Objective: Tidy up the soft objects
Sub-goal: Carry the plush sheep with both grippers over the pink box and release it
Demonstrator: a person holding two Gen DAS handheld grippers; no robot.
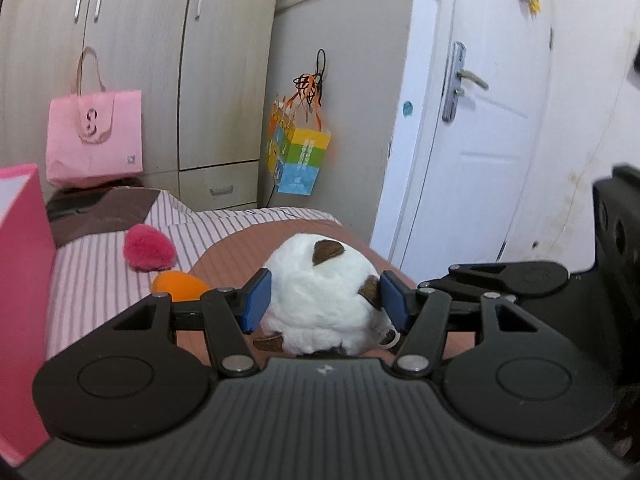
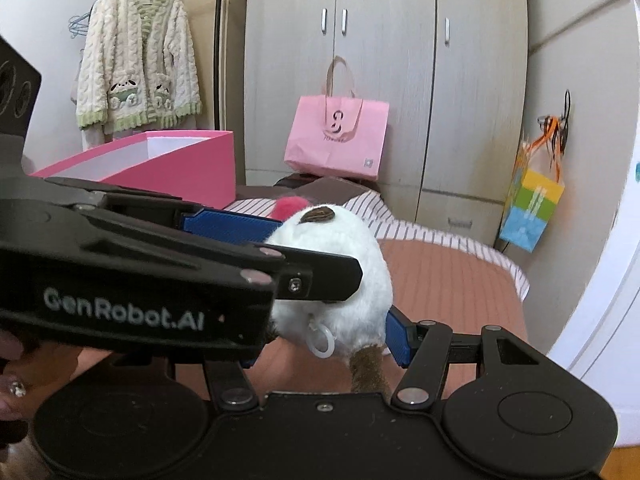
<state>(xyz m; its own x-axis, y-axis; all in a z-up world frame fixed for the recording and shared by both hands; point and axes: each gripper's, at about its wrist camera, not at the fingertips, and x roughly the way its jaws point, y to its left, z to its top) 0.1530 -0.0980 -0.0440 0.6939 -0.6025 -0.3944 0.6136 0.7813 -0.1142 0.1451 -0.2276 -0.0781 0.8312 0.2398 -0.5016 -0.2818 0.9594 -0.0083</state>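
A white plush toy (image 1: 320, 292) with brown patches and a white plastic ring is held over the bed between both grippers. My left gripper (image 1: 325, 300) is shut on it, its blue pads (image 1: 256, 300) pressing the toy's left and right sides. In the right wrist view the left gripper (image 2: 320, 250) crosses in from the left and grips the same toy (image 2: 340, 240) higher up. My right gripper (image 2: 324, 344) holds the toy lower down. Its right pad (image 2: 396, 340) presses into the fur, and its left pad is hidden behind the left gripper.
A pink fluffy toy (image 1: 148, 248) and an orange soft object (image 1: 180, 284) lie on the striped bed sheet (image 1: 88, 272). An open pink box (image 2: 160, 164) stands on the bed at the left. Wardrobe, hanging pink bag (image 2: 336, 140), coloured bag (image 1: 298, 156) and white door (image 1: 492, 120) lie beyond.
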